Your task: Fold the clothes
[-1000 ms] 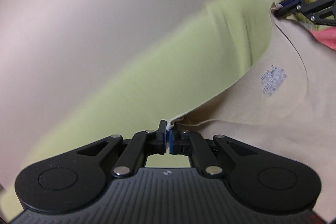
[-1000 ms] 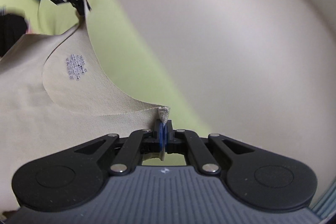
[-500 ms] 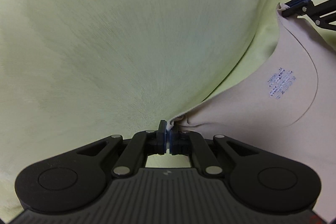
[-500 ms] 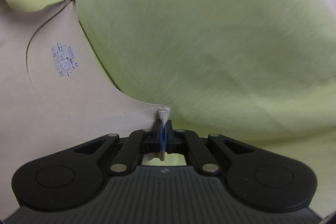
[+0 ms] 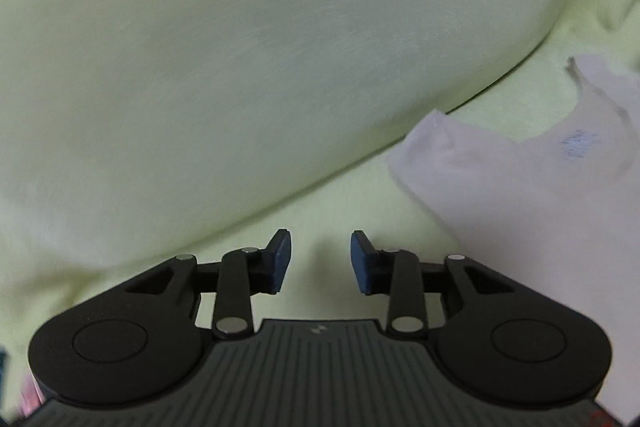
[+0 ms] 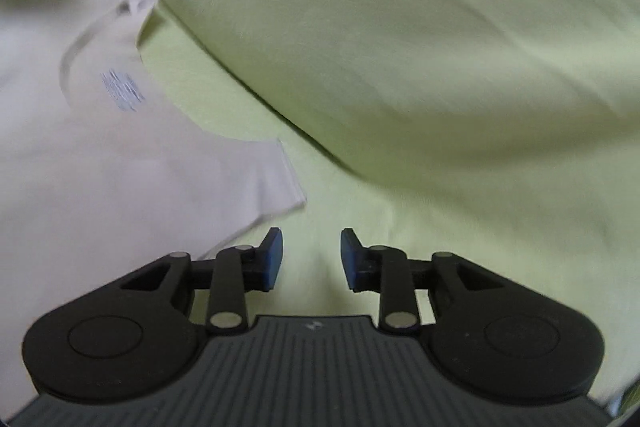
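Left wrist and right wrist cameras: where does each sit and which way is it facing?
Left wrist: behind the open left hand-held gripper, facing yellow-green fabric, with the beige top to its right.
Right wrist: behind the open right hand-held gripper, beige top left.
Shared: the top's printed neck label.

Left hand-held gripper (image 5: 320, 259) jaws apart, empty; right hand-held gripper (image 6: 311, 257) likewise.

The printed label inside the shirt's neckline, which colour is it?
Bluish grey, blurred; clearest in the right wrist view.
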Motion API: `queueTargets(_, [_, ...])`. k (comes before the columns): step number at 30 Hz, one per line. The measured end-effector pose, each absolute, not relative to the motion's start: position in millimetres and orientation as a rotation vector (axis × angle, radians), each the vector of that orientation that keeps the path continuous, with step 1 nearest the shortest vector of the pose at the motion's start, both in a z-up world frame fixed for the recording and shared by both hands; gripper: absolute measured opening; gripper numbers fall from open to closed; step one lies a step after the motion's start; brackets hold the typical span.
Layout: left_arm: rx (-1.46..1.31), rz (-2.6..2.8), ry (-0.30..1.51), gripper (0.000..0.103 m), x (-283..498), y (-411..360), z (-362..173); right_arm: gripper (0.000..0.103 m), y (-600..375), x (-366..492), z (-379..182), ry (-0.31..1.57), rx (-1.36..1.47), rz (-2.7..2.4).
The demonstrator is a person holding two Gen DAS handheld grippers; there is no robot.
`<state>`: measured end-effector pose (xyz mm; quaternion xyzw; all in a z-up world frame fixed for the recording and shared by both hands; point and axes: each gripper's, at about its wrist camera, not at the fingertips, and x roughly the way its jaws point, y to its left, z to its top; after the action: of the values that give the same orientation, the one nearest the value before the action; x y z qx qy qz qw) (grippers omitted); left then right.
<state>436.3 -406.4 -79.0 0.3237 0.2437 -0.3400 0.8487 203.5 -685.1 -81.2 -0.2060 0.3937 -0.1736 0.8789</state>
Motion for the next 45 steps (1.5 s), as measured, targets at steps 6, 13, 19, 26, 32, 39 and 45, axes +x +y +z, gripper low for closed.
queueTargets(6, [0.61, -0.86, 0.607, 0.041, 373.9, -327.3, -69.6, 0.026, -630.8, 100.6, -65.9, 0.788, -0.182, -0.286])
queueTargets(13, [0.629, -1.053, 0.639, 0.041, 277.2, -241.9, -54.2, 0.026, -537.1, -1.6, -67.2, 0.811, -0.101, -0.16])
queueTargets(19, [0.847, -1.21, 0.532, 0.041, 177.2, -202.3, -57.8, 0.026, -471.7, -54.2, -62.9, 0.835, -0.329, -0.058])
queueTargets(26, [1.145, -1.246, 0.378, 0.041, 115.3, -182.6, -89.9, 0.026, -430.1, -78.8, -67.4, 0.871, -0.486, -0.03])
queueTargets(32, [1.338, -1.169, 0.201, 0.042, 92.2, -183.2, -112.2, 0.026, -405.0, -87.8, -72.7, 0.898, -0.625, -0.04])
queueTargets(39, [1.021, -1.098, 0.479, 0.042, 124.1, -202.4, -99.7, 0.026, -411.2, -76.8, -68.8, 0.907, -0.568, -0.067])
queueTargets(45, [0.994, -1.073, 0.507, 0.002, 132.5, -192.5, -97.0, 0.026, -405.8, -78.5, -75.0, 0.934, -0.657, -0.08])
